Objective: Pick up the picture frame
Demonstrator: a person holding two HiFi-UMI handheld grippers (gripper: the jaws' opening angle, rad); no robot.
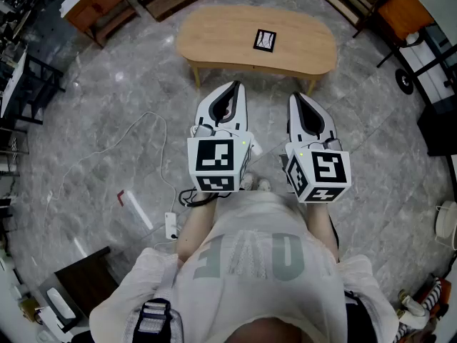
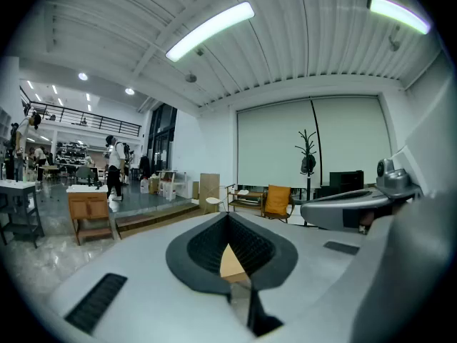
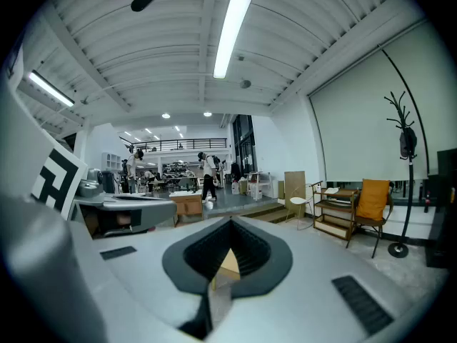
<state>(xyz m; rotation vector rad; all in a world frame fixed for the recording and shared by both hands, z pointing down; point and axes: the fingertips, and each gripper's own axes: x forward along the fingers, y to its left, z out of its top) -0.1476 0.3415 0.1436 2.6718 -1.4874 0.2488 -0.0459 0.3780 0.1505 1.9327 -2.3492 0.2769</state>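
The picture frame (image 1: pixel 265 40), small with a dark border and a white middle, lies flat on the oval wooden coffee table (image 1: pixel 214 34) at the top of the head view. My left gripper (image 1: pixel 235 86) and right gripper (image 1: pixel 295 96) are held side by side in front of the person's chest. They point toward the table and stop well short of its near edge. Both pairs of jaws are shut with nothing between them. In the left gripper view the jaws (image 2: pixel 229 214) meet, with a sliver of tabletop (image 2: pixel 231 264) showing through. The right gripper view (image 3: pixel 230 221) shows the same; the frame itself is hidden there.
A white cable and power strip (image 1: pixel 171 224) lie on the grey marble floor at the left. A wooden cabinet (image 1: pixel 96 6) stands at the back left. An orange chair (image 1: pixel 403 9) and black racks stand at the back right. People (image 2: pixel 114 166) walk far off.
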